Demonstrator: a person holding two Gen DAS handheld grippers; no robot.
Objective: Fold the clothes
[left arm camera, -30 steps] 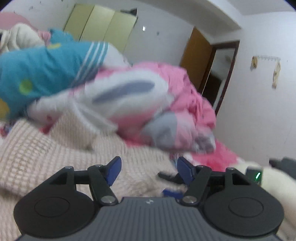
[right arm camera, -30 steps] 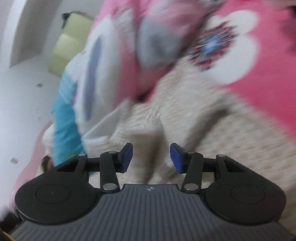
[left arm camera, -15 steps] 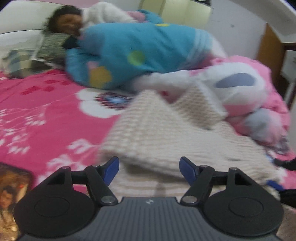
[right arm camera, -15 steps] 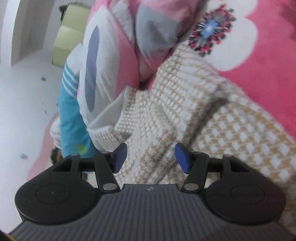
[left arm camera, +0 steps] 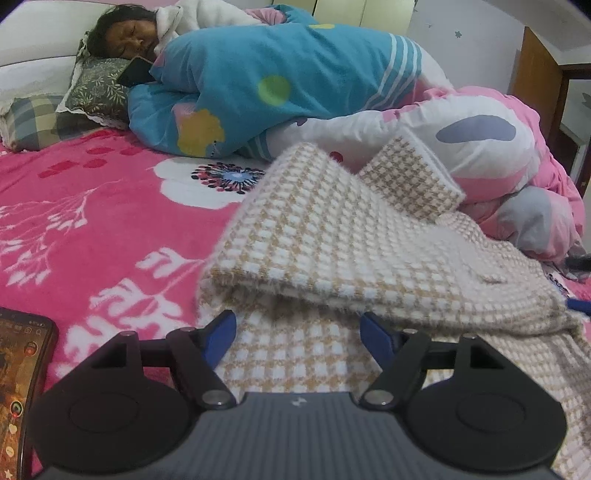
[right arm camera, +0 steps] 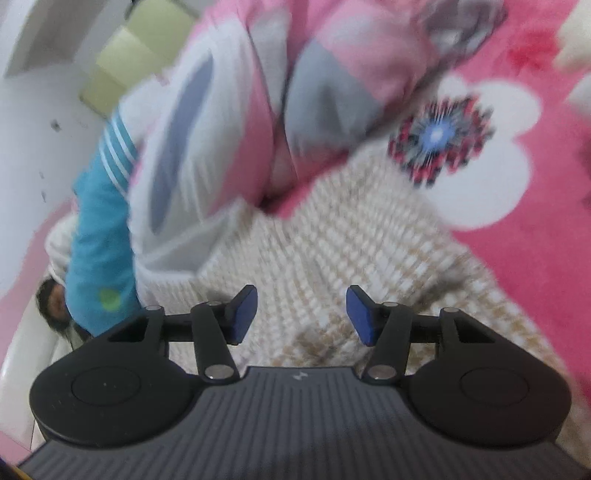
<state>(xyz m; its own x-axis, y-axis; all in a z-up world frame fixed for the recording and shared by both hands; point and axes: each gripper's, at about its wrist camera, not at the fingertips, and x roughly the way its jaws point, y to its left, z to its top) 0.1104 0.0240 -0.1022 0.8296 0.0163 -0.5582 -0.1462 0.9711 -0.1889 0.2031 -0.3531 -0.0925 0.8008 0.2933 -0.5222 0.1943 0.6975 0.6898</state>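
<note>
A beige-and-white checked knit garment (left arm camera: pixel 332 240) lies on the pink flowered bedspread (left arm camera: pixel 92 221), its upper layer folded over into a thick edge facing me. My left gripper (left arm camera: pixel 297 332) hovers low just in front of that edge. Its jaws are opening and the blue pads (left arm camera: pixel 221 332) hold nothing; cloth lies under them. In the blurred right wrist view the same garment (right arm camera: pixel 332 251) spreads below my right gripper (right arm camera: pixel 301 314). That gripper's jaws are closing, still well apart, with no cloth pinched between the pads.
A person (left arm camera: pixel 122 33) lies at the head of the bed under a blue quilt (left arm camera: pixel 277 81), on pillows (left arm camera: pixel 96 88). A pink-and-white quilt (left arm camera: pixel 491 147) is bunched beside the garment. A phone (left arm camera: pixel 22 387) lies at the lower left. A brown door (left arm camera: pixel 535 77) stands far right.
The left view has swung left and down, from the bunched quilts to the bedspread and the garment's folded edge. The right gripper has drawn back a little and its jaws stand wider than a second ago.
</note>
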